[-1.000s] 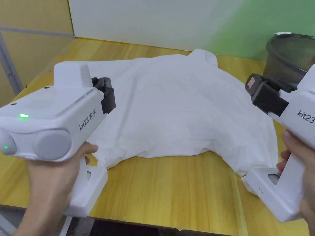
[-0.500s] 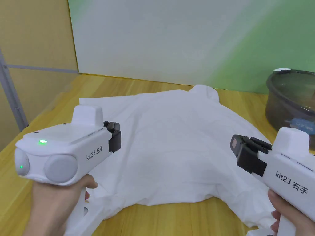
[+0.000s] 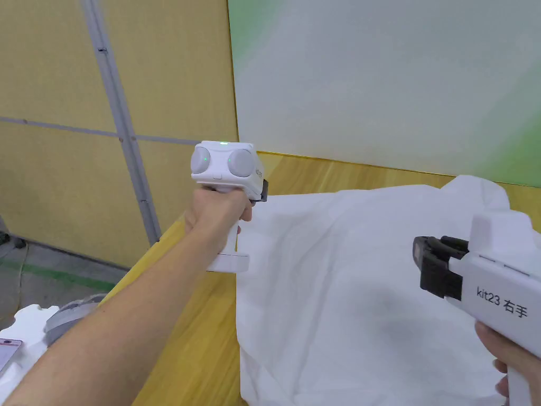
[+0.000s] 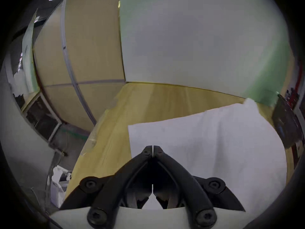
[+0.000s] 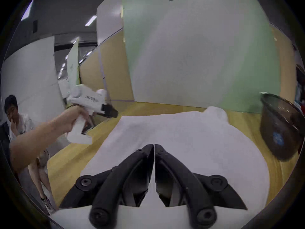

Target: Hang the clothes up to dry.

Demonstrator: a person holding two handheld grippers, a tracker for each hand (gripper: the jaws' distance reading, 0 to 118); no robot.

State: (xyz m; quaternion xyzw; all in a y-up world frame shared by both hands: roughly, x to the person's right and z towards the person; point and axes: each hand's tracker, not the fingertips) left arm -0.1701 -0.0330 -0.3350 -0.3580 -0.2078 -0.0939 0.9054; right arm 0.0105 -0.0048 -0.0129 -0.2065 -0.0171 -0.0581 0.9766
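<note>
The shirt point(image 3: 364, 296) lies spread flat on the tabletop point(image 3: 201, 328), its near part running out of the head view at the bottom, so how it sits at the tabletop's edge cannot be told. A dark tub point(image 5: 280, 130) stands near it on the right side of the tabletop.

Nothing grips the shirt yet, so the chief risk, as I judge it, is a poor first pinch: thin cloth lying flat gives the fingers little to bite, and they may catch only one layer or slide off. A lift from one corner alone could drag the rest across the wood and off the side. A hasty swing on the right could also knock the tub.

The left gripper point(image 4: 152, 148) is held out above the shirt's far left corner, its fingers point(image 4: 146, 151) closed tip to tip with only a hairline between them, holding nothing and clear of the cloth. The right gripper point(image 5: 153, 147) hovers over the middle of the shirt, fingers point(image 5: 149, 150) likewise pressed together and empty. Whether either touches the cloth below is not certain; they seem apart from it.
</note>
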